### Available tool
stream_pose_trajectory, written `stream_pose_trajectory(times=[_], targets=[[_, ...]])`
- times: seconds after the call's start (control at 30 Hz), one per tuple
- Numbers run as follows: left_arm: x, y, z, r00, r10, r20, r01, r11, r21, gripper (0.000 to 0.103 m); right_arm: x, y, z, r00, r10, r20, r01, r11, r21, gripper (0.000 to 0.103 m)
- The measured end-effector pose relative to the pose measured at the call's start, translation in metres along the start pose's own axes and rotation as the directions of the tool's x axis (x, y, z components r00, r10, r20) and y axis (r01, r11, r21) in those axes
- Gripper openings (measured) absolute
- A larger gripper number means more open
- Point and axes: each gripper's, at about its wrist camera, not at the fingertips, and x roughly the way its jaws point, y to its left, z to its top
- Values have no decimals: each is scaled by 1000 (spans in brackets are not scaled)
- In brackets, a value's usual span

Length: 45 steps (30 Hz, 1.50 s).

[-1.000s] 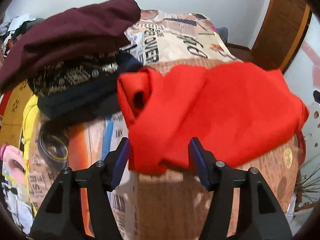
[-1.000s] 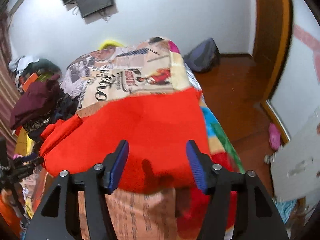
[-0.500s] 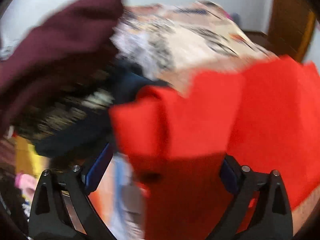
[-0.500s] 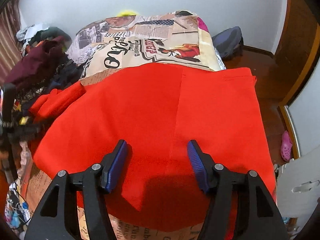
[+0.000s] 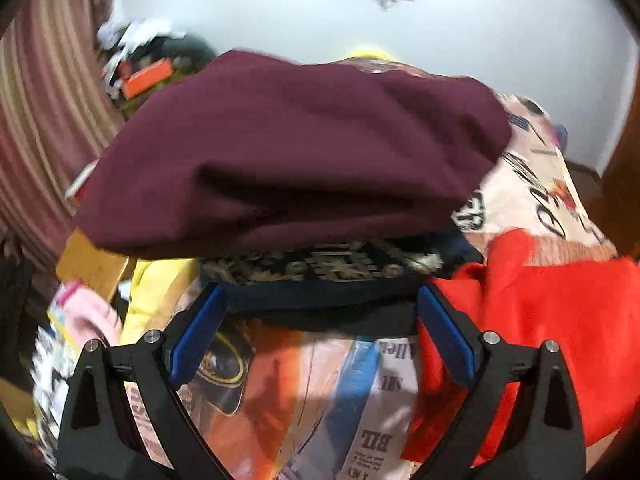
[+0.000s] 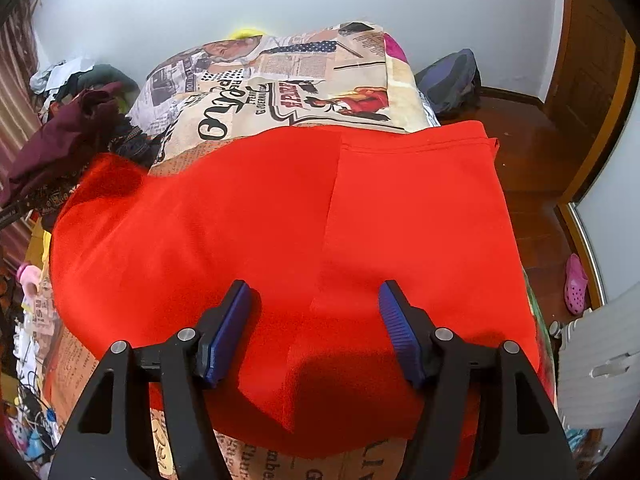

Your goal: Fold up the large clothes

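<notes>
A large red garment [image 6: 320, 220] lies spread flat on the newspaper-print bed [image 6: 280, 80], folded over on itself with a seam down its middle. My right gripper [image 6: 314, 328] is open and empty, hovering just above the garment's near part. In the left wrist view only the garment's bunched left end [image 5: 540, 300] shows at the right. My left gripper [image 5: 320, 332] is open and empty, over the bedspread [image 5: 320, 400], facing a pile topped by a maroon garment [image 5: 288, 152] on a dark patterned one [image 5: 320, 268].
The maroon pile [image 6: 68, 128] sits at the bed's left side. Yellow cloth [image 5: 156, 292] and a pink item [image 5: 84, 316] lie left of it. A dark bag [image 6: 452, 80] and a wooden door [image 6: 592, 60] stand at the right, a pink shoe [image 6: 576, 284] on the floor.
My left gripper has swung left, away from the red garment's bunched end toward the maroon pile. My right gripper has moved forward over the red garment, which now lies flatter.
</notes>
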Motion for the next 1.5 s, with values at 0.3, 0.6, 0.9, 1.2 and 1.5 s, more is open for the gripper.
stream_pose_trajectory(times=[0.3,0.6,0.9,1.2,1.5], targets=[[-16,-13,-32,984,-154,-86,158,987,37,97,-9,-5,1,1000,2,4,-2,999,37,63],[-29,-48,-84,875,-435,-211,391,893,-222,97,-26,10,7,999,8,40,-8,1000,-2,63],[11,-68,-121,666,-672,-325,472,716,-514,97,-11,30,6,999,-7,34,10,997,-75,63],[54,-76,-98,661,-727,-183,495,606,-623,101,-4,17,1,999,32,13,-32,999,-8,67],[59,-96,-82,807,-569,-156,421,741,-524,48,-6,22,3,1000,-1,-3,1,1000,-30,67]])
